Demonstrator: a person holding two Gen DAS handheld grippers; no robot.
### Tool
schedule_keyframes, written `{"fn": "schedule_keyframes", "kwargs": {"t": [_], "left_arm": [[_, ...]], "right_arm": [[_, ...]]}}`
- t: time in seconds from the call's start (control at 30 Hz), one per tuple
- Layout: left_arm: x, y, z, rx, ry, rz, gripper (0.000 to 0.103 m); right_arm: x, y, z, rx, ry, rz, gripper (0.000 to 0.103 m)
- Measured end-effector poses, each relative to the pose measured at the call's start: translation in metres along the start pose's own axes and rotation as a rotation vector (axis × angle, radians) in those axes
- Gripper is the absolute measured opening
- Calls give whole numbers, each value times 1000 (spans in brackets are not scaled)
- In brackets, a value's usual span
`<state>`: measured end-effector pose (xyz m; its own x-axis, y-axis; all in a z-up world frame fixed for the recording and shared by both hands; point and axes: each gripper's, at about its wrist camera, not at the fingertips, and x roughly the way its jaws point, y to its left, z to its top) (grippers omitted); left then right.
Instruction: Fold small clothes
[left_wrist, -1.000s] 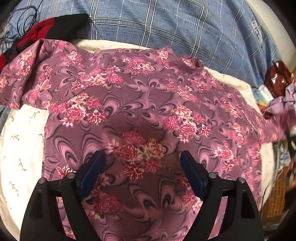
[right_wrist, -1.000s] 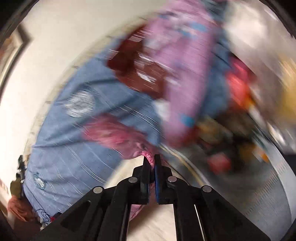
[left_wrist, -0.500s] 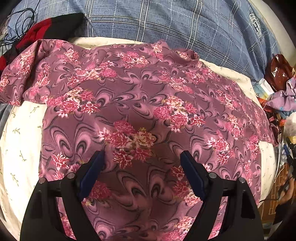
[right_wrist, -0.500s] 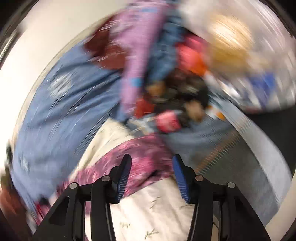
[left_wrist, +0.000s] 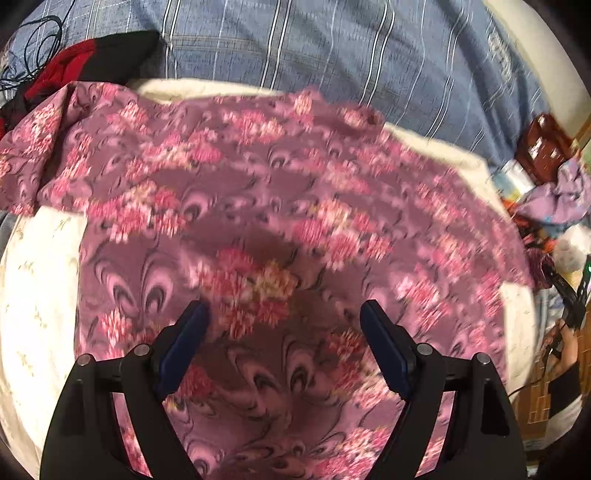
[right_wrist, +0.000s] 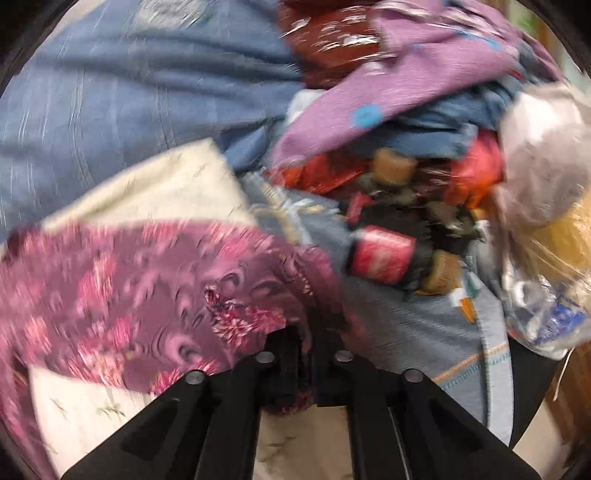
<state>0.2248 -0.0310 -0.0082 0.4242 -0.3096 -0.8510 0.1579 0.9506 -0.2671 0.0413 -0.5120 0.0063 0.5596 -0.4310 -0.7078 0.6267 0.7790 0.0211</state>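
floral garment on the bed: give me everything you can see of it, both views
The floral garment is thin, soft-looking cloth, mauve-purple with pink and red flower clusters and dark swirls. It lies spread mostly flat on a cream sheet, one part reaching out at the left toward a red and black cloth. The open left gripper is above its near part, with no grip. The right gripper is shut on its edge, the cloth bunched at the fingers. Both views are blurred.

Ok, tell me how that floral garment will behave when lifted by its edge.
The floral garment is probably floppy: it lies draped and wrinkled over the cream bedding. It looks thin and light, bunching where the right gripper pinches its edge, so it should sag.
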Motion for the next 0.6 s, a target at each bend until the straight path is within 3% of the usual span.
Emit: {"fn": "schedule_keyframes", "kwargs": {"t": [0.1, 0.27, 0.37, 0.53, 0.6], "left_arm": [[-3, 0, 16, 0, -60, -23, 84], [13, 2, 29, 17, -109, -13, 84], [22, 8, 27, 18, -111, -22, 84], [22, 7, 29, 79, -161, 87, 84], [20, 10, 34, 71, -160, 57, 84]], "right_arm": [[-36, -45, 19, 215, -89, 77, 4], [-41, -53, 23, 352, -54, 160, 4], [-39, -17, 19, 370, -30, 253, 4], [-36, 62, 21, 331, 11, 388, 4], [-33, 104, 20, 315, 30, 457, 4]]}}
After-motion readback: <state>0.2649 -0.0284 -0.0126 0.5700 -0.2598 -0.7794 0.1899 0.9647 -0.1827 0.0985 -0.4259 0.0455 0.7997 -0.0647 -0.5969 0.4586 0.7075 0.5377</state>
